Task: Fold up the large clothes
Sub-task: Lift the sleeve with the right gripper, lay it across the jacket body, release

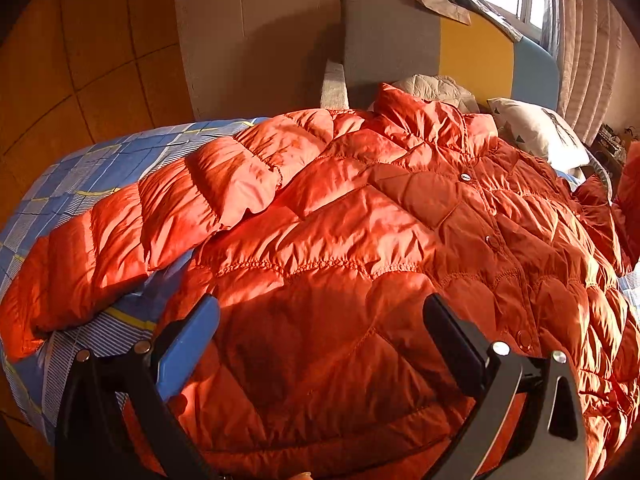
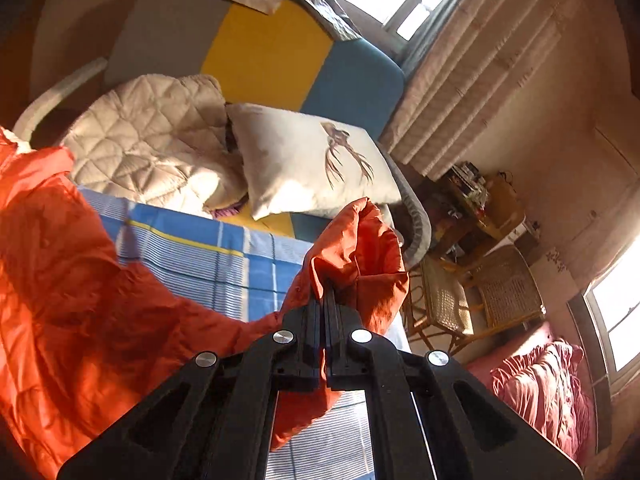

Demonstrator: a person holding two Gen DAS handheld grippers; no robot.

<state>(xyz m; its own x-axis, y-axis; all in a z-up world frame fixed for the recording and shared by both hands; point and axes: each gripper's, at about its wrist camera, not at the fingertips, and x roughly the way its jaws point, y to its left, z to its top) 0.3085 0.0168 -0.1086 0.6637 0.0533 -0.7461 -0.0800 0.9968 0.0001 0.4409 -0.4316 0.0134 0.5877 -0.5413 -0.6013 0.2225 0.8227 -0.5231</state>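
1. Right hand-held gripper [image 2: 326, 280]: my nearest item. Its jaws are pressed together with no gap showing, pinching a bunched fold of the sleeve [image 2: 356, 248], which is raised off the bed.

2. Left hand-held gripper [image 1: 320, 312]: jaws spread wide, one blue pad and one black pad, poised above the lower front of the jacket. I see nothing between them; whether the tips touch the fabric I cannot tell.

3. Jacket [image 1: 360, 220]: orange, quilted, laid front-up across the bed with its snap buttons fastened and collar towards the headboard. Its other sleeve [image 1: 140, 232] lies stretched out flat on the bedsheet beside the body.

4. Bedsheet [image 2: 200, 248]: blue and white check with yellow lines, under the jacket.

5. Pillow [image 2: 304, 160]: white, with a printed figure, just beyond the jacket.

6. Quilt [image 2: 152, 140]: beige, bunched beside the pillow.

7. Headboard [image 2: 272, 52]: grey, yellow and blue panels.

8. Curtain [image 2: 472, 76]: beside the window, farthest off.
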